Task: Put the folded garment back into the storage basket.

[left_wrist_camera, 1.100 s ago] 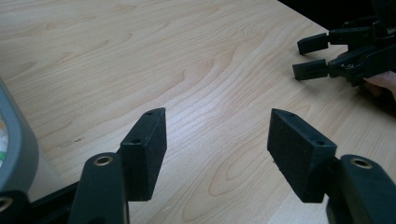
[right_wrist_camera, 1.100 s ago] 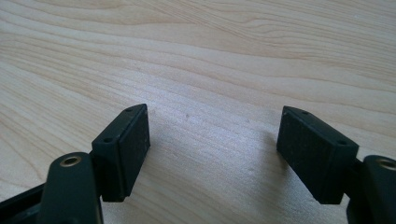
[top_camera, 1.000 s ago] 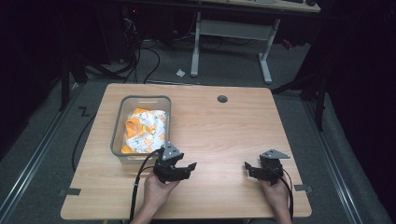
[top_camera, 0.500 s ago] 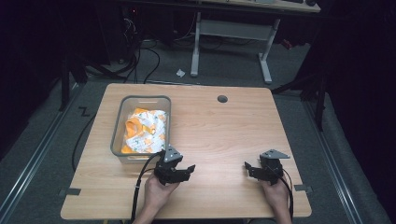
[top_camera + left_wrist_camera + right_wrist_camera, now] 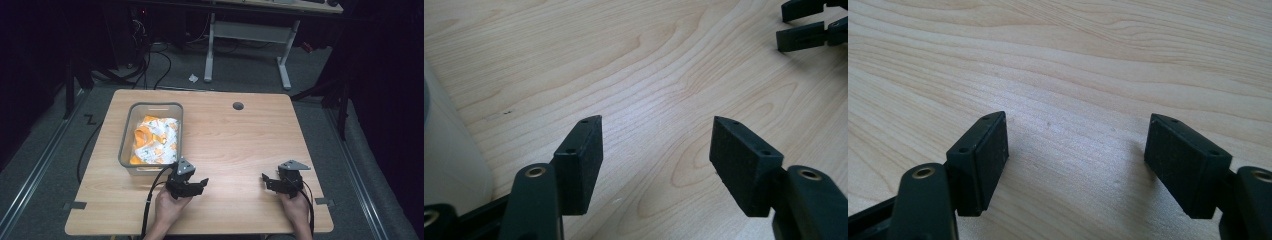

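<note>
High view: two grippers sit near the bench's [image 5: 240, 135] front edge, each held in one hand. The left gripper [image 5: 200, 183] has its jaws spread, pointing toward the right gripper [image 5: 266, 179], whose jaws are also spread and point back at it; bare wood lies between them and stretches ahead to the far edge. One grey plastic bin [image 5: 128, 145] stands just beyond and to the left of the left gripper, holding a crumpled orange-and-white cloth [image 5: 155, 140]. One dark round grommet hole [image 5: 238, 106] lies far ahead, near the back edge.

Left gripper view: jaws wide apart over bare wood, the bin's pale wall [image 5: 449, 150] just to the left, the other gripper's jaws at upper right.

Right gripper view: jaws wide apart, empty, bare wood all round.
</note>
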### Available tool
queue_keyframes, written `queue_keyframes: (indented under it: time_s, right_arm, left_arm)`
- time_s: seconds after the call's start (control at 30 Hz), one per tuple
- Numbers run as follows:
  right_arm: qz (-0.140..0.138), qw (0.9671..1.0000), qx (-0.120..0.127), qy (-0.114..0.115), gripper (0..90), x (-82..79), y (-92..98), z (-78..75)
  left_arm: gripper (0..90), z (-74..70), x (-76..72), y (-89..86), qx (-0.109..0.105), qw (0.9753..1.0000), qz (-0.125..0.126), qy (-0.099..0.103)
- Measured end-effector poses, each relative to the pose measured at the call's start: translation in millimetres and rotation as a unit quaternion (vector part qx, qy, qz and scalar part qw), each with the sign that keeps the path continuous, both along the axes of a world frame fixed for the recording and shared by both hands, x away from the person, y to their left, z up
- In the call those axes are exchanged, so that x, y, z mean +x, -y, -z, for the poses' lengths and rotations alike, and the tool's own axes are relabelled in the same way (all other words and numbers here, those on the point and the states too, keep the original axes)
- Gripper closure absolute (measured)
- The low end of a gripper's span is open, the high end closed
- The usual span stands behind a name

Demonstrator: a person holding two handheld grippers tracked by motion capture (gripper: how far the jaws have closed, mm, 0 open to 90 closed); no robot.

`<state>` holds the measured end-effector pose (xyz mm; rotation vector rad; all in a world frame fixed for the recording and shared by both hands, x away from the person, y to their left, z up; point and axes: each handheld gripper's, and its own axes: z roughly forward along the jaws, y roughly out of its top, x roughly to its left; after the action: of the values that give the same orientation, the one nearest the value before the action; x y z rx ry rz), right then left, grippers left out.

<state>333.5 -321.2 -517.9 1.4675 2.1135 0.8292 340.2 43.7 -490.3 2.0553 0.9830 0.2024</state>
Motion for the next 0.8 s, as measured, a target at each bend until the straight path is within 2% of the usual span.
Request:
queue_keyframes:
  time_s: [0.8]
  right_arm:
    - [0.000, 1.0000, 0.000, 0.000, 25.7, 0.0, 0.0, 0.0]
  left_arm:
    - [38.6, 19.6, 2.6, 0.8, 0.023, 0.9996, -0.012, -0.012]
